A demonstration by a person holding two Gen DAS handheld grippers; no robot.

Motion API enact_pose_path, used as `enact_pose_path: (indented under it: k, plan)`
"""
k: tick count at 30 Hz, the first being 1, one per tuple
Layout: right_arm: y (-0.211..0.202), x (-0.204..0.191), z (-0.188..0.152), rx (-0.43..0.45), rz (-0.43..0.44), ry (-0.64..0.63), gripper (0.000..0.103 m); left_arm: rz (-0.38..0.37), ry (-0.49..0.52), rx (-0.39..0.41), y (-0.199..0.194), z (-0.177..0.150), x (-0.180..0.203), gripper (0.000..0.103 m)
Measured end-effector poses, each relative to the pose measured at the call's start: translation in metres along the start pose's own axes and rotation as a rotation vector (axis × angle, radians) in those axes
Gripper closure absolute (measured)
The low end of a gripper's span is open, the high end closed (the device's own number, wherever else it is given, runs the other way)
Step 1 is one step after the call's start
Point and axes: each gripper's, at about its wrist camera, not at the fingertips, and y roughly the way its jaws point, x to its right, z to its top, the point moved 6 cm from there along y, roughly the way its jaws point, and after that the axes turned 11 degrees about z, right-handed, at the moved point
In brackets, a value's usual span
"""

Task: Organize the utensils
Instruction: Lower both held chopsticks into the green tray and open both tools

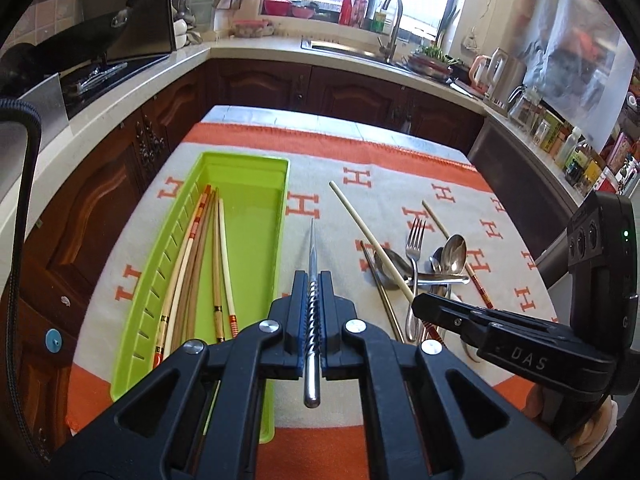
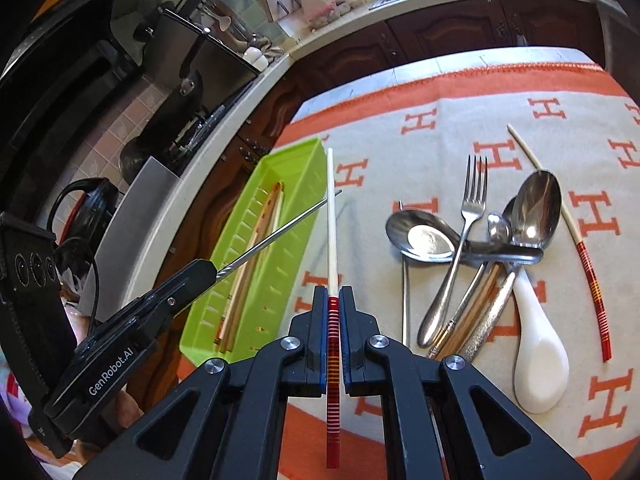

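My left gripper [image 1: 313,280] is shut on a metal chopstick [image 1: 313,256] and holds it above the cloth, just right of the green tray [image 1: 244,168]. The tray holds several wooden and white chopsticks [image 1: 200,264]. My right gripper [image 2: 333,292] is shut on a white chopstick with a red striped end [image 2: 331,216], near the tray's right side [image 2: 296,160]. The left gripper [image 2: 208,270] with its metal chopstick [image 2: 280,228] shows over the tray in the right wrist view. A pile of spoons and a fork [image 2: 472,208] lies to the right.
A white ceramic spoon [image 2: 536,352], a metal chopstick [image 2: 405,280] and a red-ended white chopstick [image 2: 576,240] lie on the orange-and-grey cloth [image 2: 600,128]. Kitchen counters [image 1: 240,46], a stove with a pan [image 1: 100,28] and a sink [image 1: 344,50] surround the table.
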Motion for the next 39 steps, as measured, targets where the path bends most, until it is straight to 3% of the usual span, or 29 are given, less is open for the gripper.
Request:
enact_pose_path:
  k: [14,21,25,29,32,33,39]
  plan:
    - [0.0,-0.043,0.032,0.03,0.024,-0.057,0.099,0.032,-0.089,0.123,-0.033,0.03,-0.039,0.102]
    - [0.044,-0.073,0.045,-0.037,0.022,-0.062,0.099,0.07,-0.119,0.171,-0.042,0.037,-0.067,0.103]
    - [0.082,-0.071,0.043,-0.097,-0.006,-0.02,0.098,0.094,-0.152,0.11,-0.022,0.028,-0.086,0.103]
    - [0.116,-0.062,0.041,-0.138,0.023,0.091,0.097,0.094,-0.148,0.021,0.005,0.013,-0.1,0.103]
    - [0.131,-0.059,0.039,-0.174,0.043,0.109,0.077,0.084,-0.131,-0.024,0.021,0.004,-0.101,0.103]
    - [0.131,-0.063,0.038,-0.171,0.064,0.097,0.065,0.085,-0.126,-0.038,0.025,0.001,-0.103,0.103]
    - [0.126,-0.074,0.048,-0.132,0.04,-0.009,0.062,0.064,-0.155,-0.09,0.045,-0.005,-0.108,0.103]
